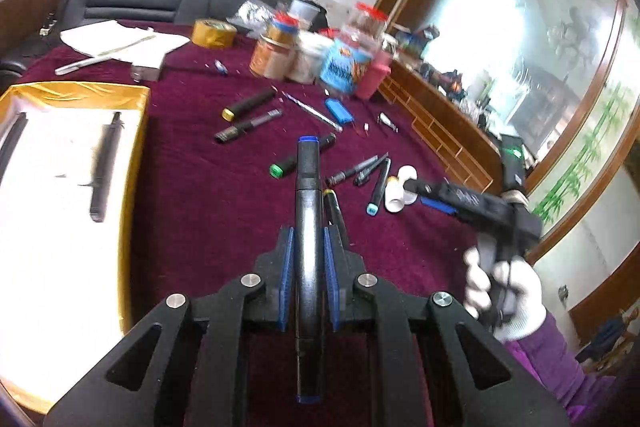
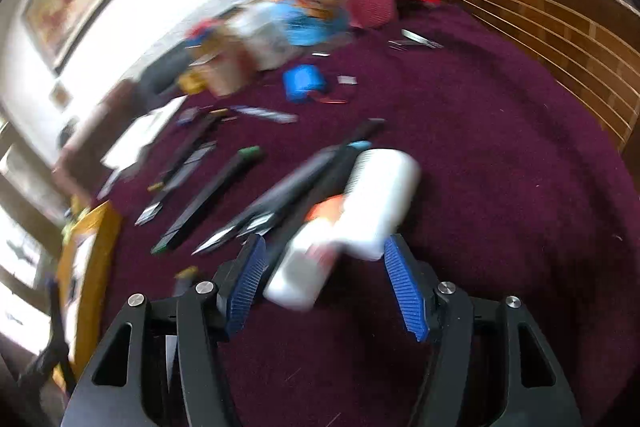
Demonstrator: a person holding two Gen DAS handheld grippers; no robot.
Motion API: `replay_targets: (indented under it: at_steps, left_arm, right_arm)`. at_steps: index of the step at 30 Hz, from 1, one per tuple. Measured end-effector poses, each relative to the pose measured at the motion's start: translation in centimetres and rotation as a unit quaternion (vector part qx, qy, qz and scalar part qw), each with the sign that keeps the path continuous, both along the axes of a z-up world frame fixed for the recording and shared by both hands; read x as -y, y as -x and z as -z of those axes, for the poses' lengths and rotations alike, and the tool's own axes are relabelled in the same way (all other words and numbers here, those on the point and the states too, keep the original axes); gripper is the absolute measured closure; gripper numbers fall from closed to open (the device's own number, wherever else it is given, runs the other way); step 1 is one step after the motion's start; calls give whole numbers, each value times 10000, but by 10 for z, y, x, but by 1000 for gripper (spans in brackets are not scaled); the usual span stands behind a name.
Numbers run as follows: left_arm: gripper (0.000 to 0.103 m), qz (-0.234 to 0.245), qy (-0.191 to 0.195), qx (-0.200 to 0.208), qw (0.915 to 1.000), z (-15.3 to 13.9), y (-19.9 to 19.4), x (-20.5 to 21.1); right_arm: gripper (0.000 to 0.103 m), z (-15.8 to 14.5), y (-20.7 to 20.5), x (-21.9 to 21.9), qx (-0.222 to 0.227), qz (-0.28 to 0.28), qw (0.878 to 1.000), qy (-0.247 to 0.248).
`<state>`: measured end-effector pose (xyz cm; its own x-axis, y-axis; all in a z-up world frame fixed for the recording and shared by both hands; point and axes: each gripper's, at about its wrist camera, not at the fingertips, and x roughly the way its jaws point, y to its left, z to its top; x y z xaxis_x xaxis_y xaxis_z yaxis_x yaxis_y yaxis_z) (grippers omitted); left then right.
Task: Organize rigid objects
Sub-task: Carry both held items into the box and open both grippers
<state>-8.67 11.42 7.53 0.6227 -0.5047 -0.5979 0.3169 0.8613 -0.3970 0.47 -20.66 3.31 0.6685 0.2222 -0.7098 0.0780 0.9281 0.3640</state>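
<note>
Your left gripper (image 1: 308,251) has its fingers (image 1: 286,267) clenched on a black marker with blue caps (image 1: 307,211), which runs lengthwise between them above the maroon counter (image 1: 208,211). Your right gripper (image 2: 324,291) has fingers (image 2: 404,291) spread wide, released, with two white bottles (image 2: 360,211) lying between the tips beside scattered pens (image 2: 256,203).

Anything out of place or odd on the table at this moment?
Mostly the expected clutter: pens and markers, like the green-capped marker, lie scattered at all angles on the maroon cloth. Two white bottles lie tipped over. Nothing looks spilled or broken.
</note>
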Motion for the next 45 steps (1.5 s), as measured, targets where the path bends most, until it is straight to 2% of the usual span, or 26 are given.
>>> replay_targets:
  at_steps: [4,9,12,14,15,16,20,24,26,29,31,34,38,42,45]
  left_arm:
    - [91,-127,300,40,9995,-7,5,-26]
    - [91,-335,556,117,9978,-11,11,-52]
    - [91,-471,545,156,9973,-14,13,-66]
    - [91,-585,543,162,9967,-16,15,-79]
    - [91,-649,529,168,9963,-16,16,-84]
    - [91,-710,508,178,9960,-17,17,-90]
    - [91,-993,426,194,9940,-19,15,-120]
    - [91,-1249,390,90,9914,-19,6,-152]
    - [91,-1345,306,-11,9904,-18,-4,-166]
    - [91,-1409,18,-66,9900,-19,-21,-177]
    - [91,-1445,-153,-133,9893,-18,-35,-185]
    - [91,-1459,-157,-403,9883,-9,-64,-199]
    - [91,-1504,-325,-698,9856,6,-96,-209]
    - [91,-1618,-388,-948,9815,23,-119,-218]
    - [91,-1704,-294,-1101,9788,33,-128,-227]
  right_arm:
    - [46,-24,25,-57,213,-806,9954,474]
    - [49,0,19,-117,-218,-1465,9870,622]
    - [60,16,13,-139,-403,-1519,9841,833]
    - [73,26,11,-145,-519,-1469,9831,959]
    - [84,29,11,-147,-532,-1391,9829,1086]
    - [88,30,12,-146,-492,-1333,9830,1167]
    - [90,28,10,-135,-597,-1309,9869,729]
    - [90,17,8,-125,-604,-1408,9881,-115]
    - [90,5,5,-124,-561,-1516,9849,-612]
    - [90,-12,0,-137,-507,-1746,9779,-1032]
    - [90,-21,-8,-153,-544,-1971,9699,-1320]
    - [90,-32,-26,-195,-691,-2314,9563,-1646]
    - [90,-37,-53,-262,-895,-2716,9416,-1780]
    - [90,-29,-75,-323,-1107,-2880,9362,-1681]
    - [90,-19,-91,-358,-1256,-2855,9366,-1596]
